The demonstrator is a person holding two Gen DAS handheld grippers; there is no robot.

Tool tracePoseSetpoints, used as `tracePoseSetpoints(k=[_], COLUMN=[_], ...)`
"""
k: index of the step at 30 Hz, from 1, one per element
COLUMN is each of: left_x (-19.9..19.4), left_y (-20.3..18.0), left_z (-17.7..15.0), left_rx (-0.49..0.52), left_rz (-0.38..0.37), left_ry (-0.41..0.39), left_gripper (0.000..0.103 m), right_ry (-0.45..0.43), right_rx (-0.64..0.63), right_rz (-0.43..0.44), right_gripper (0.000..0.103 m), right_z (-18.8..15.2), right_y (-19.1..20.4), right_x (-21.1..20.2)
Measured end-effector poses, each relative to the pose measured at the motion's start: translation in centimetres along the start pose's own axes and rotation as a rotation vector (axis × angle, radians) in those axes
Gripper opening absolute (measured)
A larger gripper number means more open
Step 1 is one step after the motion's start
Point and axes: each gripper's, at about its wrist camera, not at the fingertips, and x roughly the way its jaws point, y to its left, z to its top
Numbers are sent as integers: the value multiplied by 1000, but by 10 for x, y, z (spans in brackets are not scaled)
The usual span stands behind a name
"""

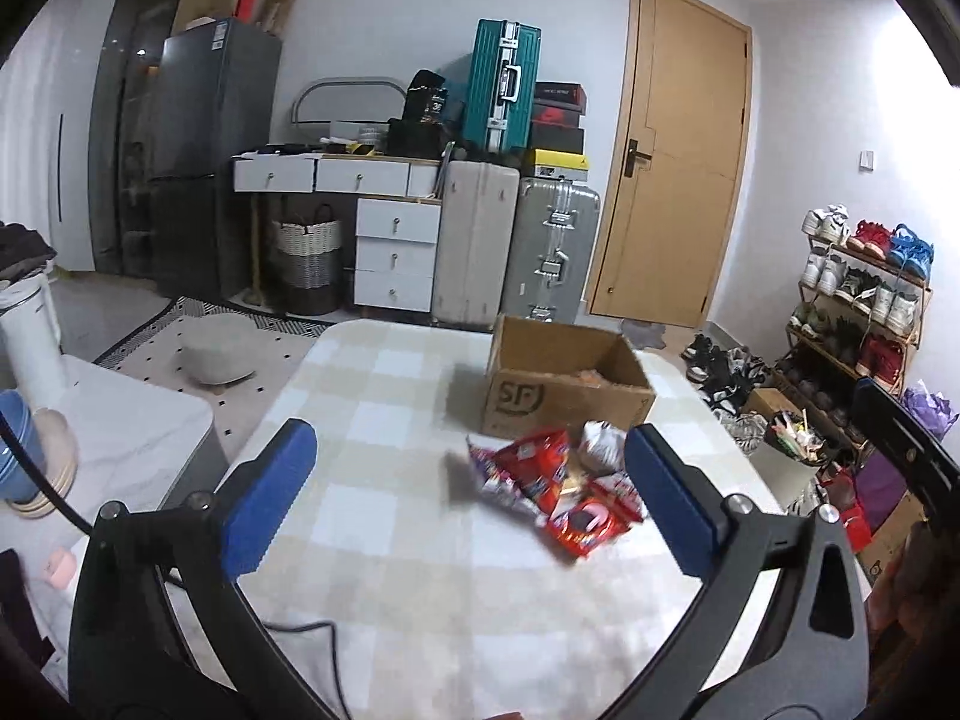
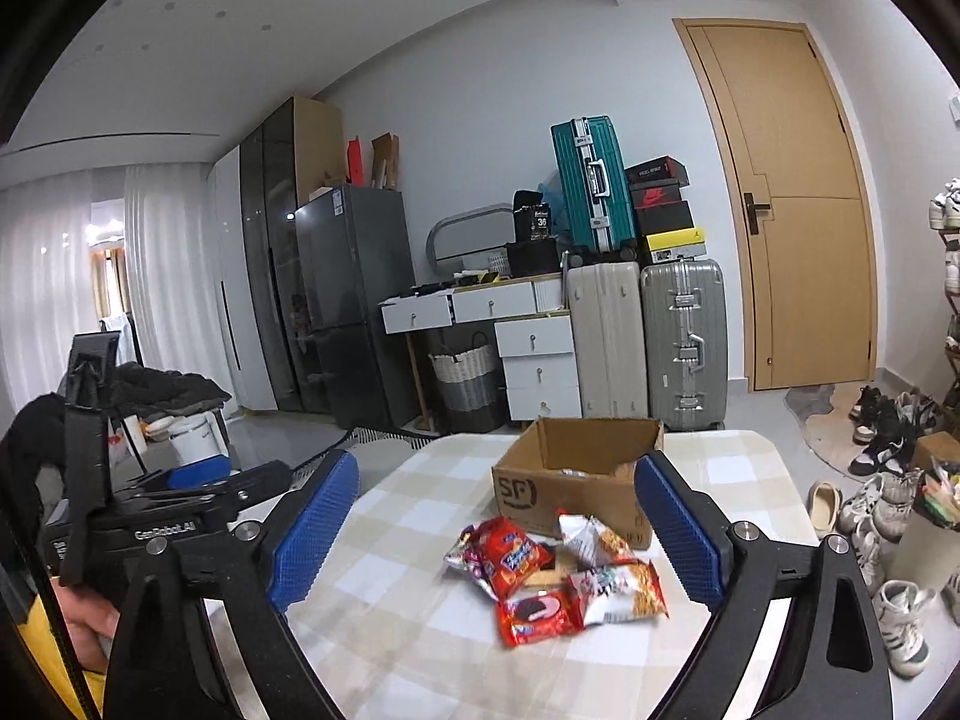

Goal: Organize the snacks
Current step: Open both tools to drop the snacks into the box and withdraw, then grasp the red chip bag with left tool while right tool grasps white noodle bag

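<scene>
Several snack packets (image 1: 555, 489) lie in a pile on the checked tablecloth (image 1: 384, 408), most red, one white. They also show in the right wrist view (image 2: 558, 576). An open cardboard box (image 1: 564, 381) marked SF stands just behind them; it also shows in the right wrist view (image 2: 576, 480). My left gripper (image 1: 471, 489) is open and empty, above the table in front of the pile. My right gripper (image 2: 498, 534) is open and empty, also short of the pile. The left gripper's body (image 2: 150, 498) shows at the left of the right wrist view.
A white side table (image 1: 120, 420) with stacked bowls (image 1: 30, 456) stands left of the table. A shoe rack (image 1: 858, 300) and loose shoes are on the right. Suitcases (image 1: 516, 252), drawers and a fridge line the far wall beside a door.
</scene>
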Motion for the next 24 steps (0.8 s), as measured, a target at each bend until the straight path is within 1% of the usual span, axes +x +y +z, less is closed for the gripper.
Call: tracePoseSetpoints(k=[3,7,9,13,14,18,24], left_x=[0,18,36,58,72,107,140], left_y=[7,10,10,9,8,2,-1], left_z=[-16,-26,-25,-31,-28,-24,-27], left_rx=[14,7,4,11,13,26,46], left_rz=[31,33,34,43,46,62,87], left_ry=[14,59,79,106,112,138,179], left_gripper=[103,103,103,103,103,103,103], right_ry=[32,62,71,84,90,116,154], right_rx=[24,30,34,53,60,80,115], right_rz=[-1,-14,-14,-17,-16,-16,-20], right_gripper=[95,95,95,95,95,95,95], right_z=[-10,-22,-26,-31,-33,-41,-54], right_y=[-4,-8,-10,-19,-21,-31,-47], right_x=[6,14,18,26,28,41,57])
